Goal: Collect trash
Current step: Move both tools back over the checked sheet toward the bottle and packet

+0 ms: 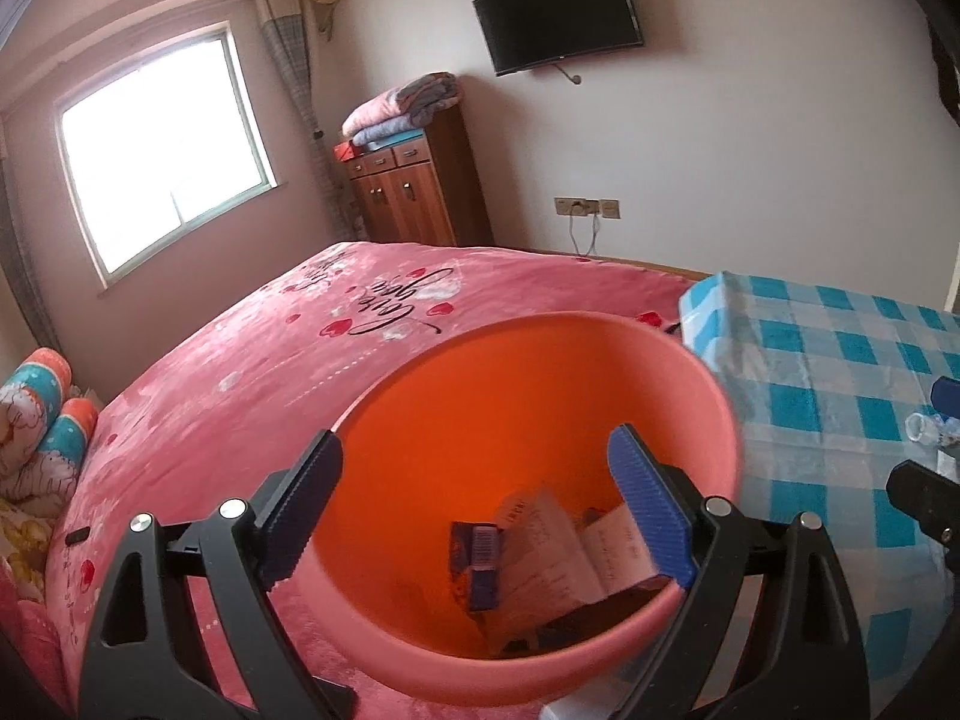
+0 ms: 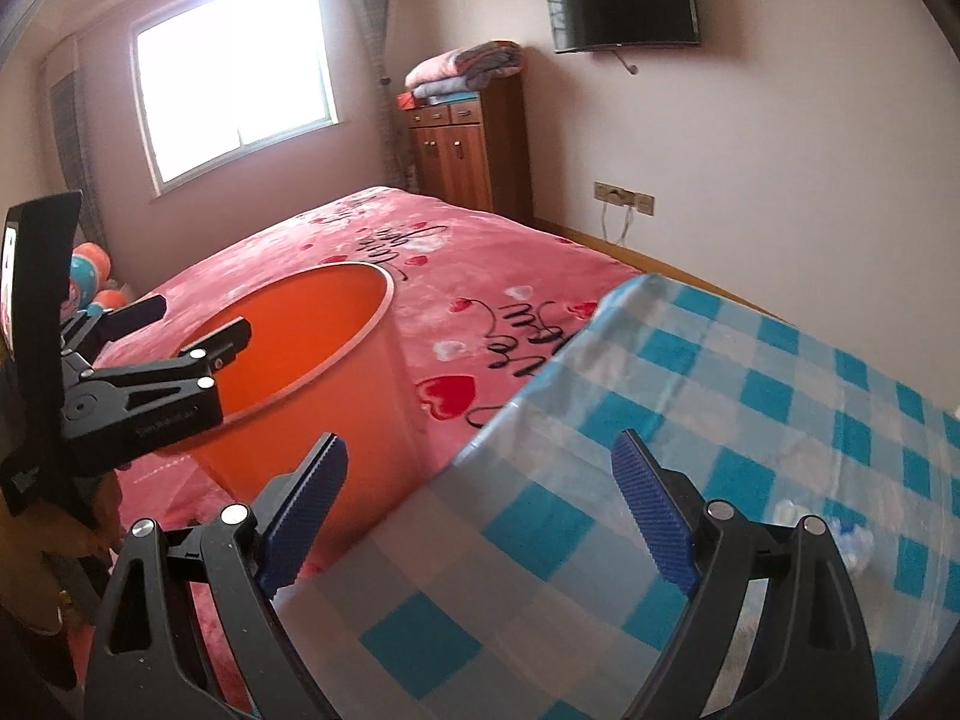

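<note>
bin (image 1: 600, 372): we see smooth orange plastic with a slight sheen.
trash in bin (image 1: 552, 546): we read it as printed paper and small cardboard boxes, matt.
bedspread (image 1: 252, 360): soft pink cloth, fleecy and matt.
table cover (image 2: 690, 396): blue-checked plastic sheet, we find it glossy and creased.
gripper pads (image 2: 651, 504): blue ribbed pads, rubbery-looking.
gripper frames (image 2: 774, 600): matt black plastic with shiny metal pins.
cabinet (image 1: 414, 192): reddish wood, lightly polished.
crushed bottle (image 2: 840, 540): clear plastic.

The bin's (image 1: 540, 372) near rim hides part of the papers (image 1: 552, 552); their print is too blurred to read.
</note>
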A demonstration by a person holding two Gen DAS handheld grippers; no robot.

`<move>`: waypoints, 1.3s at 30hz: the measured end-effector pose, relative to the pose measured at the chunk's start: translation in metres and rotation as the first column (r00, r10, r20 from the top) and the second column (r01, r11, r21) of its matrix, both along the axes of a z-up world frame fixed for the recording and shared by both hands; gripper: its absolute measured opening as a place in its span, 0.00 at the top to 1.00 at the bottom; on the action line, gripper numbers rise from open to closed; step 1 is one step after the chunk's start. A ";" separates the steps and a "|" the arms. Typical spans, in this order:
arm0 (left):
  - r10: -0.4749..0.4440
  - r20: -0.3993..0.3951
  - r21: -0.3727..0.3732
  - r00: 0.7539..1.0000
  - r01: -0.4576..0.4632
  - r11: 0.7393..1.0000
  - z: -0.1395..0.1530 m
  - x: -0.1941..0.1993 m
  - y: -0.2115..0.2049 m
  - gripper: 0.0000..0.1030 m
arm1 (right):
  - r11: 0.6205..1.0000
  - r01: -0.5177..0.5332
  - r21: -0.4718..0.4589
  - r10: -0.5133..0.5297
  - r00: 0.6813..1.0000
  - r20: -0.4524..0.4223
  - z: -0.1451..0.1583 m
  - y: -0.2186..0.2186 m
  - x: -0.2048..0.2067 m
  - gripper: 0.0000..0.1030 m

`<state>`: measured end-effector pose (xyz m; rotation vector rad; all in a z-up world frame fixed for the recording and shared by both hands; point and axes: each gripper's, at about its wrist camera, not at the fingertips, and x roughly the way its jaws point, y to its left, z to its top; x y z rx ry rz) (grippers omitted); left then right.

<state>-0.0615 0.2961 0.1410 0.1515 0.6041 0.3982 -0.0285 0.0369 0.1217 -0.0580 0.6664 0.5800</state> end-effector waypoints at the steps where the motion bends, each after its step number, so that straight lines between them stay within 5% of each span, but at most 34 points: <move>1: -0.005 0.000 -0.001 1.000 0.005 1.000 0.000 0.000 -0.003 0.12 | 1.000 0.009 0.000 -0.009 1.000 0.000 -0.002 -0.006 -0.001 0.14; 39: -0.238 -0.082 0.025 0.968 0.241 0.970 -0.024 0.011 -0.161 0.12 | 0.941 0.329 0.078 -0.329 0.944 -0.017 -0.040 -0.192 -0.032 0.09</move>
